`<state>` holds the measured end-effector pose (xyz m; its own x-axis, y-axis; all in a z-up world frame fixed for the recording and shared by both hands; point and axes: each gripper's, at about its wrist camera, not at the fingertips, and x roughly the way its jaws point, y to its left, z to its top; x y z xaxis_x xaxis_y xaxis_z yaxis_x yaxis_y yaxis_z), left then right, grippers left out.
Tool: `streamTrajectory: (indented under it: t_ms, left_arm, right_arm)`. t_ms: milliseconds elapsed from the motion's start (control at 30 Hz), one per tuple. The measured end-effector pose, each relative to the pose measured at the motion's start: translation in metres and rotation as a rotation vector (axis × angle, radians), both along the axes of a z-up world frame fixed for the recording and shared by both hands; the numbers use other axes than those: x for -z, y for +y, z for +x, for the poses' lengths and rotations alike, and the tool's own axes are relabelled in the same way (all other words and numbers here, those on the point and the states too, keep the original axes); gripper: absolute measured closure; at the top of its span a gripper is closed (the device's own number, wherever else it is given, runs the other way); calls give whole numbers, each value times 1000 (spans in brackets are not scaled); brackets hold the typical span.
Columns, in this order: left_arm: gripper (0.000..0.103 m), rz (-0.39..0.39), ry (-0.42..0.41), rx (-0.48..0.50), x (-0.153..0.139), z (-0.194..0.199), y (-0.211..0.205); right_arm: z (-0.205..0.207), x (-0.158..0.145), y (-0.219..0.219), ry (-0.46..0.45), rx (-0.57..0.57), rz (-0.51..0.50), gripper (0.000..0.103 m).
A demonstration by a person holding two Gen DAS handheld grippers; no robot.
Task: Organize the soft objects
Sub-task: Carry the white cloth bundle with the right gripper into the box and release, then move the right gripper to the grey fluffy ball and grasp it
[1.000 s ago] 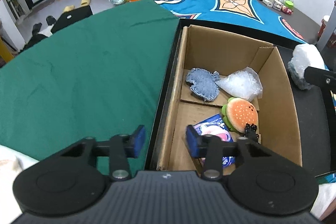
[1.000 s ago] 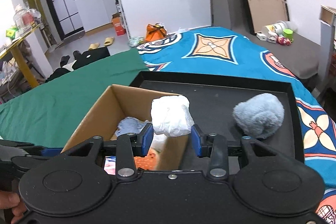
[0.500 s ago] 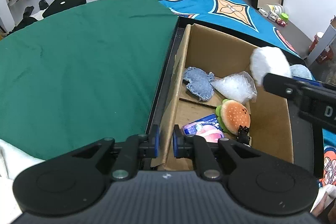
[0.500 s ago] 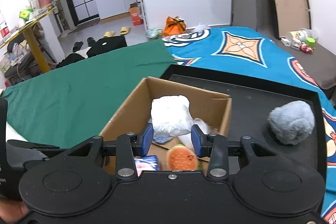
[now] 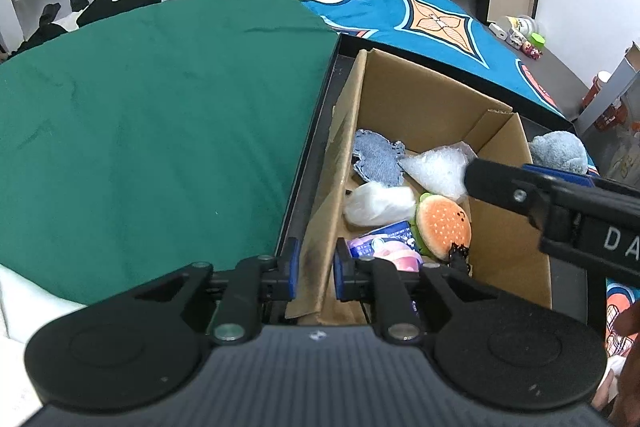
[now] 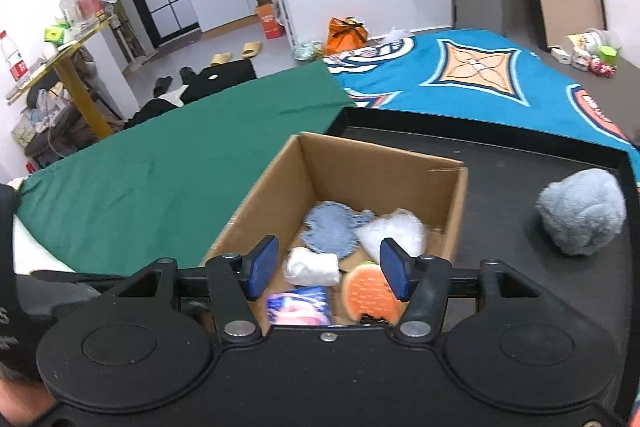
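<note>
An open cardboard box point(image 5: 420, 99) point(image 6: 360, 171) stands on a black tray point(image 6: 500, 167). Inside lie a white soft bundle point(image 5: 378, 203) point(image 6: 312, 265), a burger plush point(image 5: 442, 225) point(image 6: 366, 293), a denim piece point(image 5: 376, 157), a clear plastic bag point(image 5: 436, 167) and a pink-and-blue packet point(image 5: 380, 247). My left gripper point(image 5: 315, 269) grips the box's near wall, its jaws easing open. Above the box hangs my right gripper point(image 6: 328, 267), its jaws opening with nothing held between them. A grey-blue fluffy plush point(image 6: 580, 213) point(image 5: 558, 151) rests on the tray right of the box.
A green cloth point(image 5: 160, 107) covers the surface left of the tray and a blue patterned cloth point(image 6: 480, 75) lies behind it. Small toys and cups point(image 6: 592, 55) stand at the far right edge. A person's hand point(image 5: 628, 327) shows at the lower right.
My right gripper carried the white bundle over the box, then opened, and the bundle now lies inside. My left gripper closed onto the box's near wall.
</note>
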<state>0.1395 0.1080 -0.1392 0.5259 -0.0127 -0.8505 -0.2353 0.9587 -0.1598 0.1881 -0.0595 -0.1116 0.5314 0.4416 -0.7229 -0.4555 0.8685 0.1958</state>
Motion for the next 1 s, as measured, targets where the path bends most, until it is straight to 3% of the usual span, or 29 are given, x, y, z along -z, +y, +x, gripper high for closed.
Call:
streamTrajectory:
  t_ms: [167,367,467,533,600,667,900,1000]
  left_arm:
    - [83,10,12,-7,-2,1,-1]
    - [60,49,11,-6,-9,3,-9]
    - [50,80,13,-5,-13,6,-14]
    - [45,87,13,-7,-15,8,-17]
    - [42,92,15,-6,-16,12,-20]
    - [41,105,16,-5,-19,15,-23]
    - [36,133,30,-6,-20,23,-34]
    - [35,150,40,-11,-18,27,-38]
  right_arm:
    - [2,-2,-17,-5,14,-37,47]
    - [7,-6,-40,-13,35,-64,46]
    - [12,-8,-51,-13,44,-69,40]
    - [14,-9,-58,-22,49,-80,31]
    - [18,-11,-66,-29,61,-82,17]
    - [22,-15,-74,-55,86,-90,11]
    - [43,-17,-102,-79,119,-112,0]
    - [53,-12,-112,-85,140,-118,0]
